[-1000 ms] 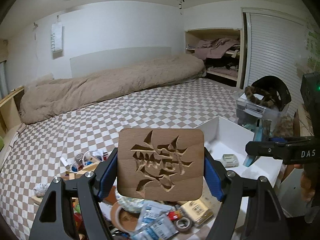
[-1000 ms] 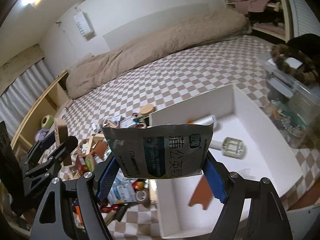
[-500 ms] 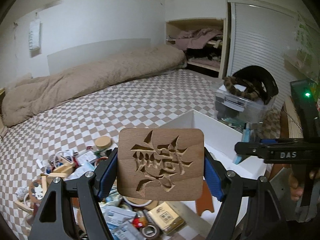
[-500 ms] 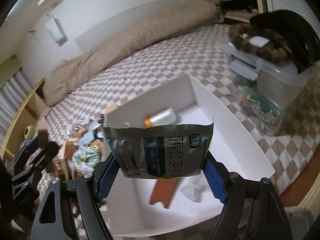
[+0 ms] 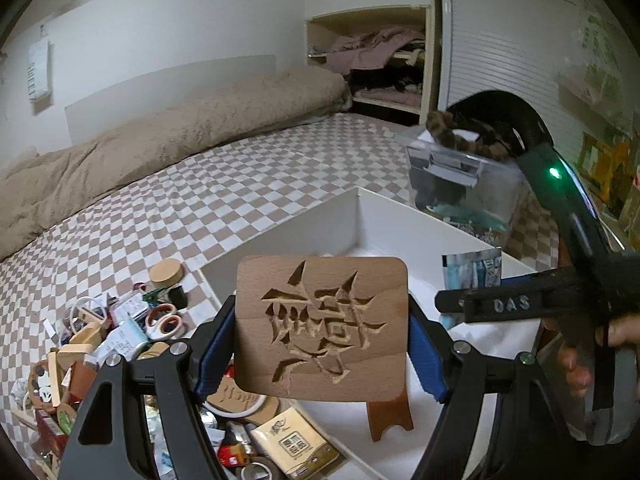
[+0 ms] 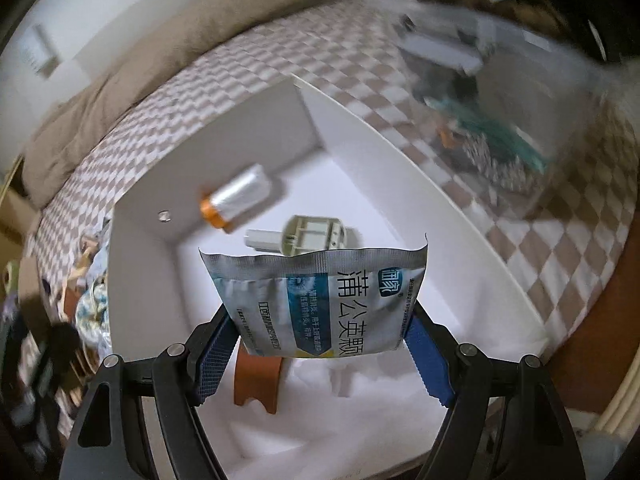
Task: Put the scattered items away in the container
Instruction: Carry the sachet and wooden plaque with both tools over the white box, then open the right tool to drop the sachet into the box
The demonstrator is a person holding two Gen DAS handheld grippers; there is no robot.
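Both hands loaded, both over or near the open white rectangular container [image 6: 400,152] on the checked bedspread [image 5: 240,184].

Left gripper [image 5: 320,344]: clenched on a flat rounded-corner wooden plaque with a carved character [image 5: 322,328], pads against its left and right edges. It hangs above the container's near-left corner, not yet inside.

Right gripper [image 6: 320,344]: clamped on a silver-and-blue foil sachet with printed characters [image 6: 320,304], held upright by its lower sides, directly over the white interior and pointing steeply down. In the left view the same sachet [image 5: 472,272] shows beyond the plaque.

Already in the container: a clear cylindrical bottle with an orange cap [image 6: 238,196] lying against the far wall, a pale plastic frame-like part [image 6: 308,234] beside it, a brown flat arch-shaped piece [image 6: 256,380] near the front.

Still outside: a dense heap to the container's left, including scissors with pink-and-white handles [image 5: 164,320], a round wooden lid [image 5: 166,272], a yellow labelled packet [image 5: 296,444], tape rolls, small cards.

Judgement: early-to-middle stage. Few items in, two about to go, most of the pile left.
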